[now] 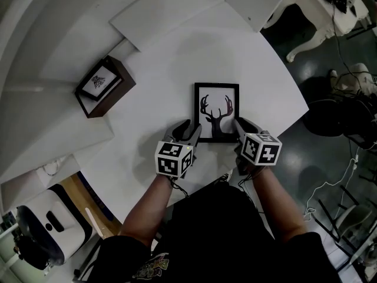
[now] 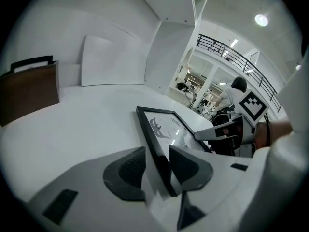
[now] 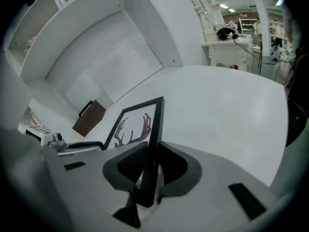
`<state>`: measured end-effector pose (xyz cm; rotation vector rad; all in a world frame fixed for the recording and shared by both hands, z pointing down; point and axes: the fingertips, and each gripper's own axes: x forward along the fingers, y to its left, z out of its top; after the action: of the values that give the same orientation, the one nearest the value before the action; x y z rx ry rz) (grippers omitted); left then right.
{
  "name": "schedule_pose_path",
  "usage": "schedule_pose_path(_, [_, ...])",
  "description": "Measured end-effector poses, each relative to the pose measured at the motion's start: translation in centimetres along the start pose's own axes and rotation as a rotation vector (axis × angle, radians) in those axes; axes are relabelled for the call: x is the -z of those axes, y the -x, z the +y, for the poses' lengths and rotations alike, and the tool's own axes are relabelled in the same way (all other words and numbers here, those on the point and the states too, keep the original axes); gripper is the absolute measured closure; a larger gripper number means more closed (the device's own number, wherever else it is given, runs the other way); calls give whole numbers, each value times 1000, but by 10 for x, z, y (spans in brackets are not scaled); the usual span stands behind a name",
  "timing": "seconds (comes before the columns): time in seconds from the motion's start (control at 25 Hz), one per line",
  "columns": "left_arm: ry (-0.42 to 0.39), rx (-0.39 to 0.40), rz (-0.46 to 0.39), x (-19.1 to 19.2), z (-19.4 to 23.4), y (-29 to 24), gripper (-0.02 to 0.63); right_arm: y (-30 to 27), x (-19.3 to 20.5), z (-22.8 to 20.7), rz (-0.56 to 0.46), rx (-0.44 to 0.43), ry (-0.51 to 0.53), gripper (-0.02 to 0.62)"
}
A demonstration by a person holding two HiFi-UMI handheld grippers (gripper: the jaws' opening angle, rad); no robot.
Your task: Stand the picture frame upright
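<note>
One picture frame (image 1: 217, 102): black, with a deer-antler print, lying face up on the white table (image 1: 165, 63); its near edge points at the person, and both near corners sit inside gripper jaws
Two grippers on it: each takes one near corner of the picture frame, left and right, with the print between them
Left gripper (image 1: 189, 131): at the picture frame's near left corner; the left gripper view (image 2: 157, 156) shows the black edge standing between the jaws, which are spread, one pad clear of the moulding with a gap showing, so nothing is clamped
Right gripper (image 1: 241, 127): at the picture frame's near right corner; the right gripper view (image 3: 150, 153) shows the jaws drawn in on the black edge, a dark pad against each face, grasping the picture frame
Marker cubes: one (image 1: 174, 158) just nearer the person than the picture frame's left corner, the other (image 1: 261, 148) just nearer than its right corner
Forearms: bare, running back from the picture frame's near edge toward the person's dark shirt
Brown frame (image 1: 105, 86): a boxy dark-brown one with a small white print, well apart from the picture frame, to its far left, upright at the table's edge
White shelf panels (image 1: 171, 10): beyond the picture frame's far edge
</note>
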<state>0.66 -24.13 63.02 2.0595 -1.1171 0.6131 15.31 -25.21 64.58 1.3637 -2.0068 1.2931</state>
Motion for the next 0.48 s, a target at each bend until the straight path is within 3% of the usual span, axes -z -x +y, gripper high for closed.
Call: schedule_pose_path(0.48, [1, 10, 17, 0, -7, -7, 449, 0, -3, -4, 18, -48, -92, 528])
